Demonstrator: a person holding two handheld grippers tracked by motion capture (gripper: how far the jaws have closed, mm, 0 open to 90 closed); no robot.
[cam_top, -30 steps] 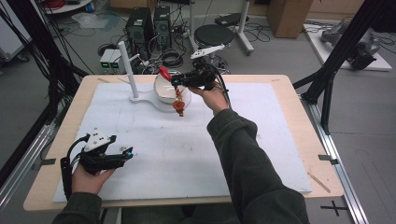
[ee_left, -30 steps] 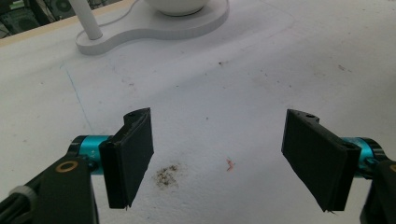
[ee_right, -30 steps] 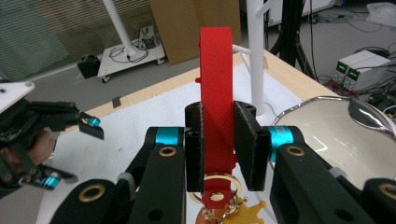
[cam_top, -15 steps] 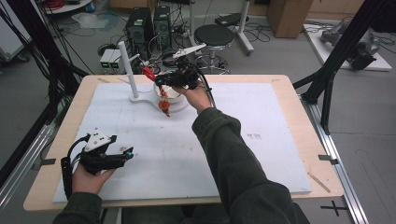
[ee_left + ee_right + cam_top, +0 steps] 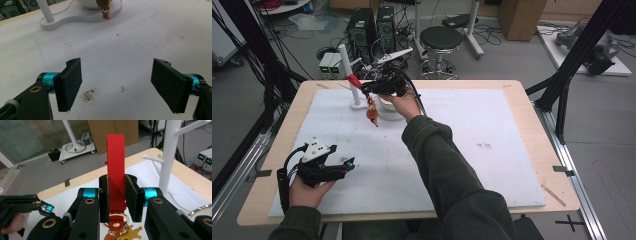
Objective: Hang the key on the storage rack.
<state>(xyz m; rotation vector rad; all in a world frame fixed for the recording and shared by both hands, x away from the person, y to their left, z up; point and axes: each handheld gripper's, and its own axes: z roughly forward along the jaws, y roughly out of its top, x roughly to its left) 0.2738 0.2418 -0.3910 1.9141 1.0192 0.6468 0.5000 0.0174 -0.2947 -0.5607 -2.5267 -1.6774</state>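
one red-strapped keychain, one white stand, one white bowl, two grippers.

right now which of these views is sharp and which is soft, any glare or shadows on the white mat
High view: soft overall, the dangling charms lack detail; the right hand-held gripper reads as a dark mass. Left gripper view: mat evenly lit, no glare, near jaws slightly soft, faint shadow under them. Right gripper view: red strap and jaws crisp, background milder.
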